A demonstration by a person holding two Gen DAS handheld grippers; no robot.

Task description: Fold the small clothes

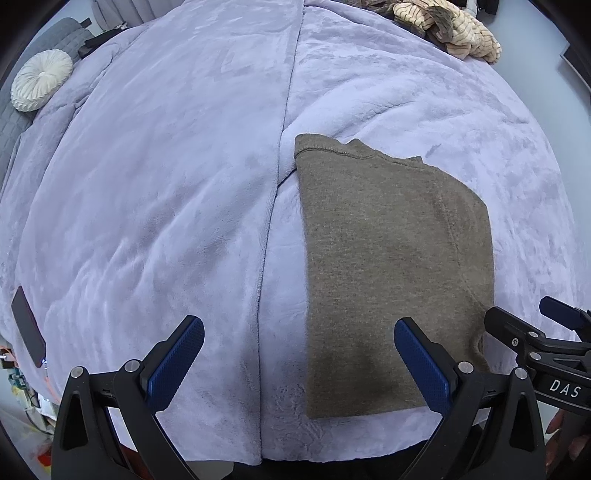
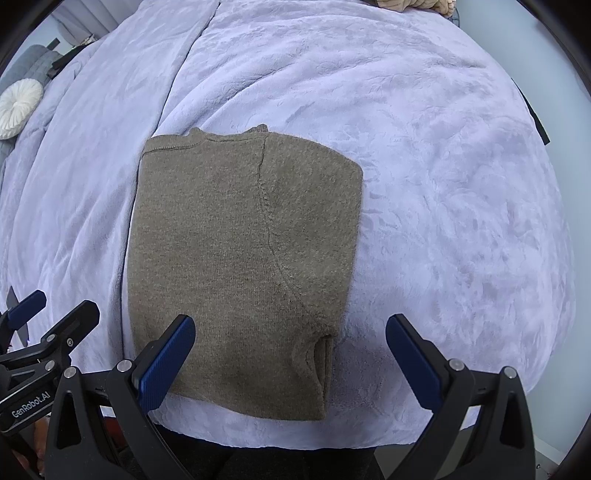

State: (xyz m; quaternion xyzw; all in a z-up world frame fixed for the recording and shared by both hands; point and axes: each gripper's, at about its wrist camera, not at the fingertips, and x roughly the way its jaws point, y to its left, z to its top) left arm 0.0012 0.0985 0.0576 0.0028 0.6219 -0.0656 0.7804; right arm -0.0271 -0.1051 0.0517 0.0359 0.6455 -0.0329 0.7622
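Both of my grippers sit low at the near edge of the bed, jaws spread wide and holding nothing. On the left gripper (image 1: 299, 354) I see blue ribbed pads; the right-side pad (image 1: 421, 365) overlaps the near left part of the folded brown sweater (image 1: 391, 258), though I cannot tell whether it touches the knit or hangs just above it. Its other pad is over bare blanket, left of the garment. Most of the sweater lies ahead and to the right of these jaws.

From the right gripper (image 2: 290, 354), the sweater (image 2: 240, 229) lies straight ahead and slightly left: the left-side pad (image 2: 166, 362) overlaps its near left corner, while the right-side pad stands apart from it over the blanket. The garment's near edge falls between these jaws, with a sleeve cuff tucked at its near right corner and a curved seam running up its face. It is folded into a compact rectangle, flat on the lavender plush blanket (image 2: 443, 184) that covers the bed.

Far ahead and left of the jaws, a round white pleated cushion (image 1: 41, 79) rests by grey quilted upholstery. Far ahead and right, a heap of cream striped clothes (image 1: 447, 27) lies on the blanket's far edge. A dark phone (image 1: 27, 326) lies left of the left jaws.
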